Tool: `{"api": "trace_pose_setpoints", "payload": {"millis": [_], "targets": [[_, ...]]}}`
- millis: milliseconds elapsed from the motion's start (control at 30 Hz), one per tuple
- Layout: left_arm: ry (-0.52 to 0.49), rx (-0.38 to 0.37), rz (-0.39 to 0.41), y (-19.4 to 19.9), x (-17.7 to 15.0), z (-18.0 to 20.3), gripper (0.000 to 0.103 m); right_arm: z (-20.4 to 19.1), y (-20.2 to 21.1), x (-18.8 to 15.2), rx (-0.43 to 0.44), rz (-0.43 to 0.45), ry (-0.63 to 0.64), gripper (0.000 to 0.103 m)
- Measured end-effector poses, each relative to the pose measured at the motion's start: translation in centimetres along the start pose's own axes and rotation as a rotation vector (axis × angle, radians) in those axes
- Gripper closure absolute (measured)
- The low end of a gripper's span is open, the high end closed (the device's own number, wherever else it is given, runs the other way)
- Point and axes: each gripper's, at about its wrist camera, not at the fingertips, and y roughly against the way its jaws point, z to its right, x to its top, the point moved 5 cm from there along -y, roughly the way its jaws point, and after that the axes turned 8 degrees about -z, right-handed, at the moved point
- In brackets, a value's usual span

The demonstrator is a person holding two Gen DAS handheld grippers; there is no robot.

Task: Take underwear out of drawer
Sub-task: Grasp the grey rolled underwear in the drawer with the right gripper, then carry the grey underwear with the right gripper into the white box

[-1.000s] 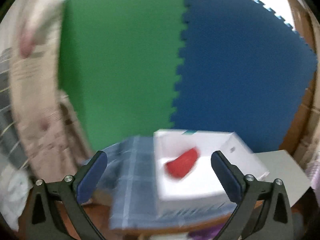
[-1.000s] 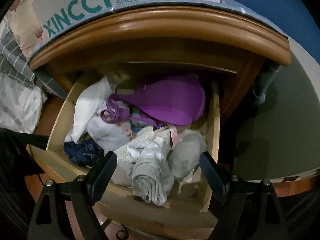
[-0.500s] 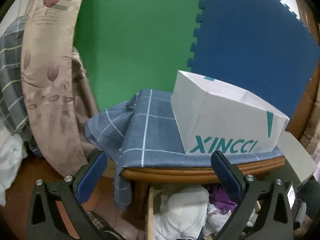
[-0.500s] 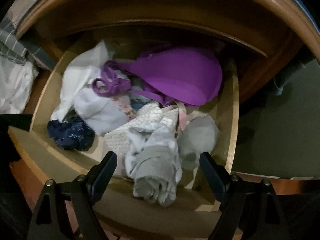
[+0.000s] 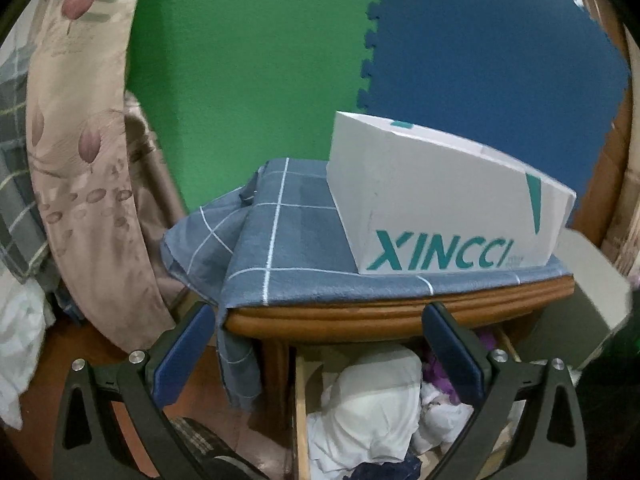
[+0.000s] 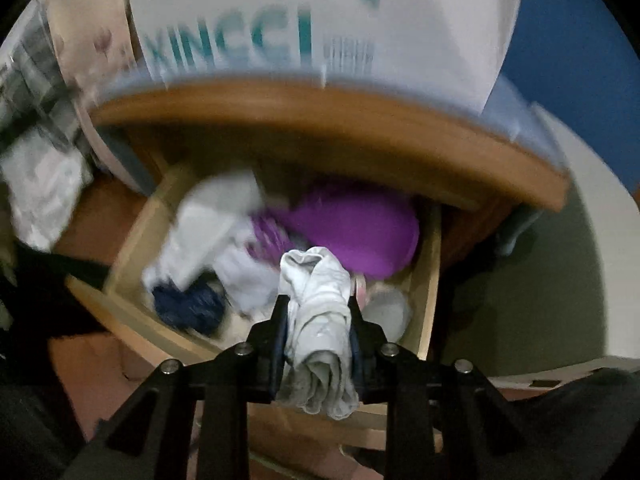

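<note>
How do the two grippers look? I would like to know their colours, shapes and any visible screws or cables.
Both share one design. The left gripper has a black frame of angled struts with triangular cut-outs, silver round screws at the joints, and two flat fingers faced with dark blue pads. The right gripper shows the same black struts and silver screws; its pads are mostly hidden. No cables, markings or sleeves are visible.

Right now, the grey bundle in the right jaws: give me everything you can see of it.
The grey-white underwear is a soft, wrinkled cloth roll, pale grey with whiter folds. The right gripper has its jaws shut on its middle, squeezing it narrow. One crumpled end rises above the jaws; the rolled end hangs below them toward the camera. It sits over the front of the open drawer, with the purple garment behind. Whether it touches other clothes cannot be told.
</note>
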Motion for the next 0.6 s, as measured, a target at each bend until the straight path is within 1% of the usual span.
{"api": "trace_pose_setpoints", "payload": {"millis": [100, 233, 300, 400, 500, 600], "targets": [[-0.070, 0.016, -0.010, -0.3, -0.6, 1.5, 0.000, -0.2, 4.3, 2.0, -0.013, 0.101, -0.001, 0.077], [-0.147, 0.035, -0.022, -0.6, -1.4, 3.3, 0.000, 0.4, 8.1, 4.3, -0.006, 0.178, -0.035, 0.077], [-0.169, 0.036, -0.035, -0.8, -1.9, 3.9, 0.000, 0.8, 9.9, 5.5, -0.018, 0.216, -0.052, 0.077], [-0.189, 0.031, -0.055, -1.0, -2.4, 4.6, 0.000, 1.4, 11.7, 6.4, -0.063, 0.243, -0.066, 0.077], [-0.203, 0.038, -0.068, -1.3, -2.8, 4.9, 0.000, 2.2, 12.8, 7.2, -0.128, 0.263, -0.092, 0.077], [-0.198, 0.039, -0.081, -1.5, -3.0, 4.8, 0.000, 3.8, 13.9, 7.4, -0.174, 0.273, -0.121, 0.077]]}}
